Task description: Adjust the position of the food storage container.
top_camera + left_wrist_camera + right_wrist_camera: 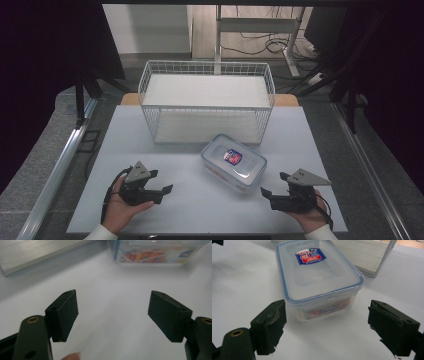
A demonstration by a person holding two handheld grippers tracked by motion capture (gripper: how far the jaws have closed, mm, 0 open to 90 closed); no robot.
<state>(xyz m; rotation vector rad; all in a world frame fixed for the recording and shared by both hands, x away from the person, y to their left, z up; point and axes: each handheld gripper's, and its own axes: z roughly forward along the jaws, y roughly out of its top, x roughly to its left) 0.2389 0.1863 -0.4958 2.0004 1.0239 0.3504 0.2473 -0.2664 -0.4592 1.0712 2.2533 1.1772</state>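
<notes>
A person sits at a white table (150, 130) with 2 hand-held grippers, both resting low near the front edge. Between them, slightly toward the right, lies a clear plastic box (233, 161), lid clipped on with a blue seal and a red and blue label on top. The left gripper (161, 182) has its jaws spread wide and holds nothing; the box sits well ahead of it, off to its right. The right gripper (273, 185) also has its jaws wide and empty, and its own view looks straight at the near end of the box, which lies just ahead between the 2 jaw lines. This looks like the approach before a first grasp, with nothing touched yet. The next move likely calls for the right gripper to slide forward until its jaws straddle the box end, then close. Through the clear wall only a printed paper insert shows. Behind the box stands a white wire basket (207, 67), with 2 pale shelves and nothing on them.
</notes>
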